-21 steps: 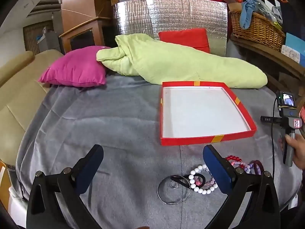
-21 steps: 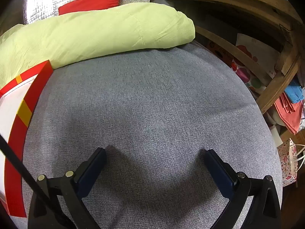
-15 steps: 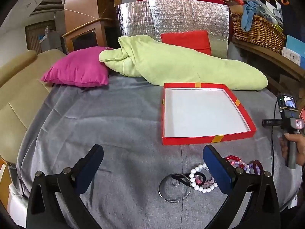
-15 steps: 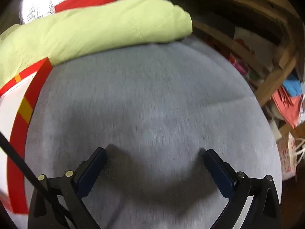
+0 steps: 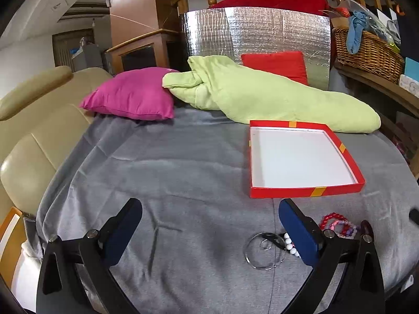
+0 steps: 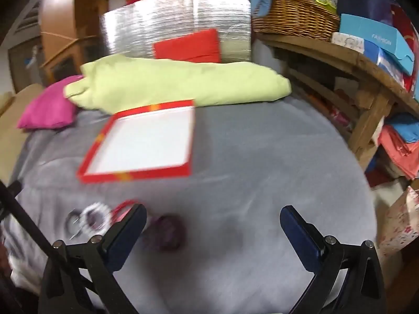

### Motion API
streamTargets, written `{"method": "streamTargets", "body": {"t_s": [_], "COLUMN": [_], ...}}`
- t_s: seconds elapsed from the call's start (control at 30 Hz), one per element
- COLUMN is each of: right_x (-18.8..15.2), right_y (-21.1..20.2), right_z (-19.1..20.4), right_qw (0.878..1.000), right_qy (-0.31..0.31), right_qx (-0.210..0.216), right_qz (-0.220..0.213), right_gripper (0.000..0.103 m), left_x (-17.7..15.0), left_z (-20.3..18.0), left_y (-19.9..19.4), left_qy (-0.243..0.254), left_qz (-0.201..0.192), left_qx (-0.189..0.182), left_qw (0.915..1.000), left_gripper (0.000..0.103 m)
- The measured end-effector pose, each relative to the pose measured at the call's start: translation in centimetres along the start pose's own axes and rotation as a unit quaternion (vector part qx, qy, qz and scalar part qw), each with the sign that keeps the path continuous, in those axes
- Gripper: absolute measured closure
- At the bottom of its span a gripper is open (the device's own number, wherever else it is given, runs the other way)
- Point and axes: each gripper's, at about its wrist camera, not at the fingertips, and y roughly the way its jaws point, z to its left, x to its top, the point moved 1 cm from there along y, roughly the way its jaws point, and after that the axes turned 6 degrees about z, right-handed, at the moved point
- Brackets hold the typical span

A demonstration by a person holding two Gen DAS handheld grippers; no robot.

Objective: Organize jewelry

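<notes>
Both the left gripper (image 5: pixel 209 225) and right gripper (image 6: pixel 212 225) hover with fingers spread and empty above the near bracelets (image 5: pixel 337 223), which should be pinched singly and carried to the far red tray (image 5: pixel 306 192).

Beaded bracelets (image 5: pixel 337 223), metal ring (image 5: pixel 263 251), beside red tray (image 5: pixel 303 191)

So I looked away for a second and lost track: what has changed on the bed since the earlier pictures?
The right tool swung left: it faced bare grey blanket and now sees the red box and the jewelry pile. It has also gone from the left view. Nothing was picked up or released. The left tool stays open over the blanket, and the box and bracelets have not moved.
</notes>
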Motion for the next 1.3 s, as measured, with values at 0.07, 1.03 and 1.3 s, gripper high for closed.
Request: {"method": "streamTargets", "body": {"t_s": [0.07, 1.03, 1.3], "right_x": [-1.4, -0.8, -0.8], "right_y": [-0.7, 3.2, 3.0], "right_z": [1.3, 5.6, 5.6], "right_qw": [1.000, 0.999, 0.999], "right_qy": [-0.008, -0.037, -0.035], "right_qx": [0.003, 0.009, 0.012], "right_qz": [-0.001, -0.009, -0.014], "right_gripper": [0.000, 0.000, 0.000], "left_x": [-0.1, -1.1, -1.1], "left_z": [0.2, -0.5, -0.8], "left_y": [0.0, 1.6, 1.6], "left_qy": [0.000, 0.012, 0.017], "left_qz": [0.001, 0.013, 0.014], "left_qx": [0.003, -0.001, -0.004], "left_qw": [1.0000, 0.9998, 0.9997], "left_gripper": [0.000, 0.000, 0.000]}}
